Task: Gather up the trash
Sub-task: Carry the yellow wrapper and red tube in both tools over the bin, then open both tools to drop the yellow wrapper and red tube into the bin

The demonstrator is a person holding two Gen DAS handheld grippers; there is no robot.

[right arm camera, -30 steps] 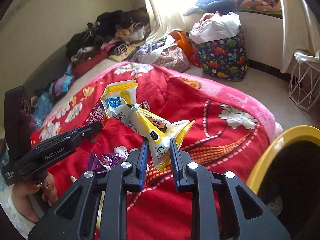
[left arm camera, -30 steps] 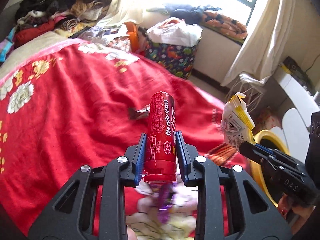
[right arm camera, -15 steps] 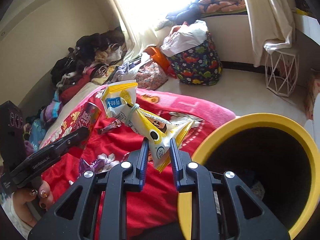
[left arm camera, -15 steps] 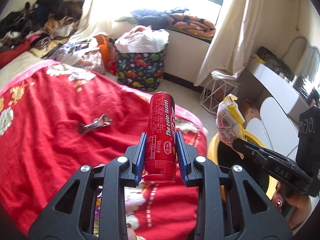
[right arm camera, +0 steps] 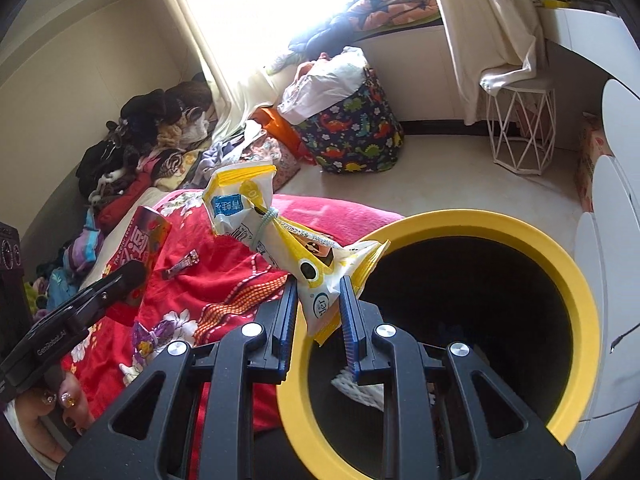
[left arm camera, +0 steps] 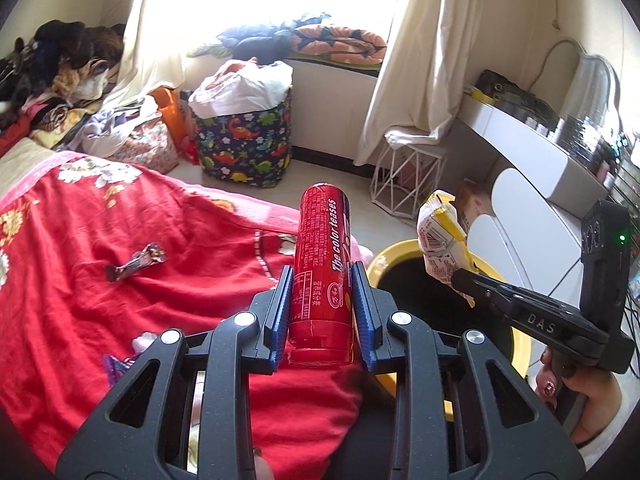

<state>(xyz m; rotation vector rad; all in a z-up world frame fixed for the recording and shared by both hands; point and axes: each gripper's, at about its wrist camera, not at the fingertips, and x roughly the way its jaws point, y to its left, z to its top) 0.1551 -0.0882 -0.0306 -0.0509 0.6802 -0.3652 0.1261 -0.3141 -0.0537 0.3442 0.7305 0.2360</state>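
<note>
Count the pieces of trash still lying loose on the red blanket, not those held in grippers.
2: a dark wrapper out on the red blanket, and a purple wrapper near its front edge. Folds may hide more.

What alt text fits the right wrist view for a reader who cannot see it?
The right gripper grips a yellow-and-white snack bag at the near rim of a yellow-rimmed bin. Left of it lies a red floral blanket.
</note>
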